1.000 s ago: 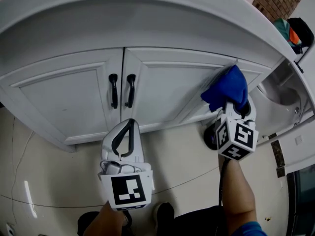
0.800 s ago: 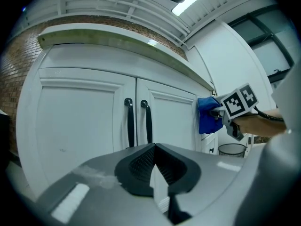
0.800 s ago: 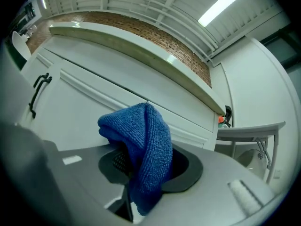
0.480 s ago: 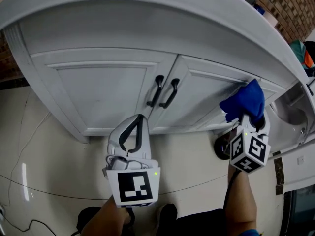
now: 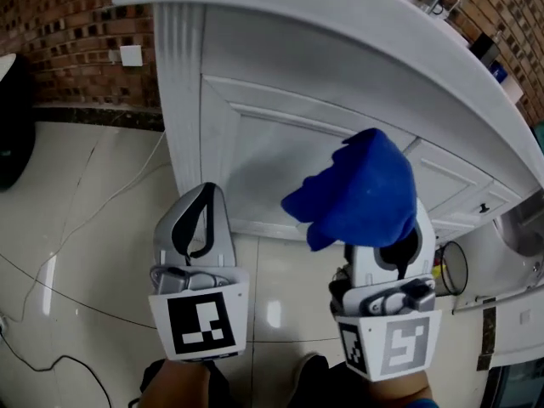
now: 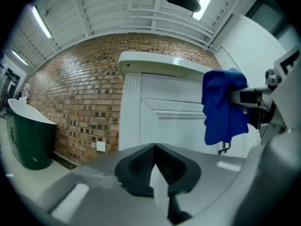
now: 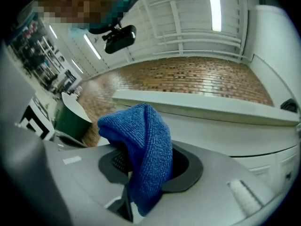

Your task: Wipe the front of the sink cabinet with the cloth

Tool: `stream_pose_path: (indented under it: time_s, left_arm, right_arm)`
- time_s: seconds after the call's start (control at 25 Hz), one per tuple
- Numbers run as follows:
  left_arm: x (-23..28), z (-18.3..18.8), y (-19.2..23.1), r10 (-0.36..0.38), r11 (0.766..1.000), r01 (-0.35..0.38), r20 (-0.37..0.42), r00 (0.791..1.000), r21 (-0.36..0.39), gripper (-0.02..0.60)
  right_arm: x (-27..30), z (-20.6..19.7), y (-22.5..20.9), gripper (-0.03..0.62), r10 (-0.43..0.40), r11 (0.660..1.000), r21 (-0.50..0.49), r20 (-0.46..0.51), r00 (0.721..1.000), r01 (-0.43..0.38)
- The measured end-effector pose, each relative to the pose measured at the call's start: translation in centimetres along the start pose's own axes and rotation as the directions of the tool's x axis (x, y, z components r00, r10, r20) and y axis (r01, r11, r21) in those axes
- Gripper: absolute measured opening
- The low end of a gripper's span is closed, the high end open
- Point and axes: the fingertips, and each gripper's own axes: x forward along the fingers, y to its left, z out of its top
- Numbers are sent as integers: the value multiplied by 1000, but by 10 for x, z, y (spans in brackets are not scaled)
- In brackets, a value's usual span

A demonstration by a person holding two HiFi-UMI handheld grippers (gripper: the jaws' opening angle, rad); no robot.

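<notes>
Before the panelled cabinet [image 5: 280, 143], right hand-held gripper [image 5: 384, 257] clamps terry cloth [image 5: 361, 194]; left [image 6: 154, 149] seemingly closed.

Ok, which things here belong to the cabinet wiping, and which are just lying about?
For the job:
blue cloth
right hand-held gripper, shut on the cloth
sink cabinet front

Not part of it:
green bin
wall plate
left hand-held gripper, shut and empty

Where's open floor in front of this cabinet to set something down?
Bare tile floor lies between the brick wall, the cabinet's left end and the left gripper, though a cable crosses it. Right of the blue cloth it is crowded.
</notes>
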Motion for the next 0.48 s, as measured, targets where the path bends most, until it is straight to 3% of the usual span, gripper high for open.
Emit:
stream_pose_path:
  time_s: [0.12,0.2,0.32,0.48]
  left_arm:
    - [-18,5,57,92,996,-92,-18,996,-2,6]
    - [-32,7,94,151,988,-150,-35,988,26,6]
    - [-50,9,140,218,974,-215,-47,975,67,6]
    - [-56,7,162,224,971,-219,-49,973,97,6]
  right_arm:
    - [34,4,91,137,175,977,117,50,983,-180]
    - [51,-1,135,138,244,959,132,57,968,-250]
    - [74,-16,180,137,288,948,124,47,956,-292]
    - [91,-55,205,138,288,956,81,-51,956,-283]
